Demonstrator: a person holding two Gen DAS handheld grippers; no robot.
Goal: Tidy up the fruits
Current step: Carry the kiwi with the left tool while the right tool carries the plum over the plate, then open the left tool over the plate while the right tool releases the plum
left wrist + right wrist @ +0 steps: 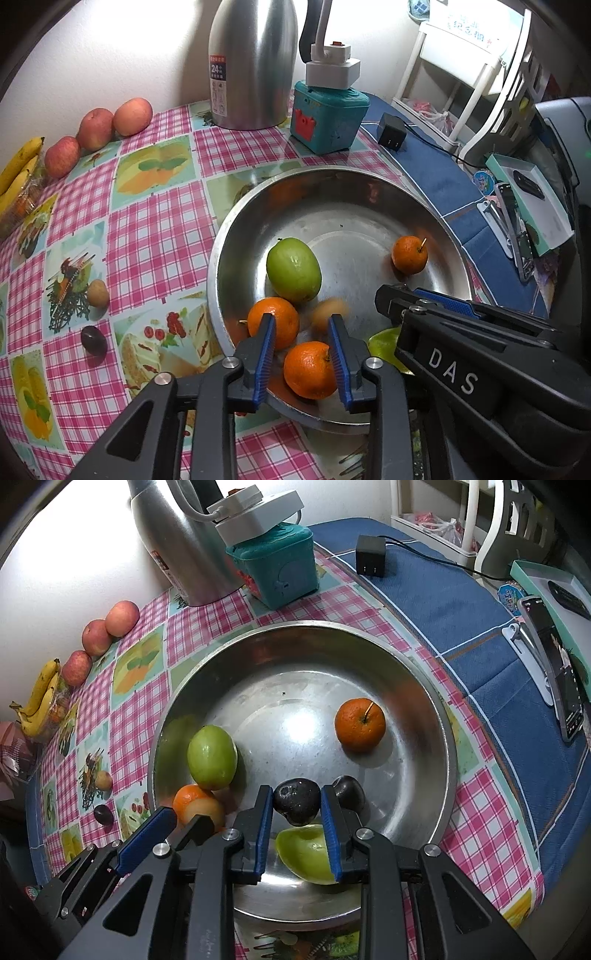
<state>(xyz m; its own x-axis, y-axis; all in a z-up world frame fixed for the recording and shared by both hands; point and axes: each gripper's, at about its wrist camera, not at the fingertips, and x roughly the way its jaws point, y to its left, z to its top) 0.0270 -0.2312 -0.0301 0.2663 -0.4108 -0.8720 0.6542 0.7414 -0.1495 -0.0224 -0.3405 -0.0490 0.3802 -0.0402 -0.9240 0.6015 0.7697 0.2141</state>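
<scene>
A steel bowl [369, 177] [306, 627] holds a green fruit [293, 269] [211, 757], oranges [409, 254] [359, 724], a dark plum [349, 792] and another green fruit [306, 853]. My left gripper [302, 332] is open above the bowl's near side; a small tan fruit [327, 314], blurred, is just beyond its fingers, and an orange [308, 369] lies below between them. My right gripper [296, 803] is shut on a dark plum [296, 800] held over the bowl. A tan fruit [98, 293] and a dark plum [94, 340] lie on the tablecloth.
Three apples [96, 129] and bananas [18, 166] lie at the table's far left. A steel thermos [253, 62], a teal box [328, 114] with a power strip, a black charger [392, 132], a phone [561, 664] and a box stand behind and right.
</scene>
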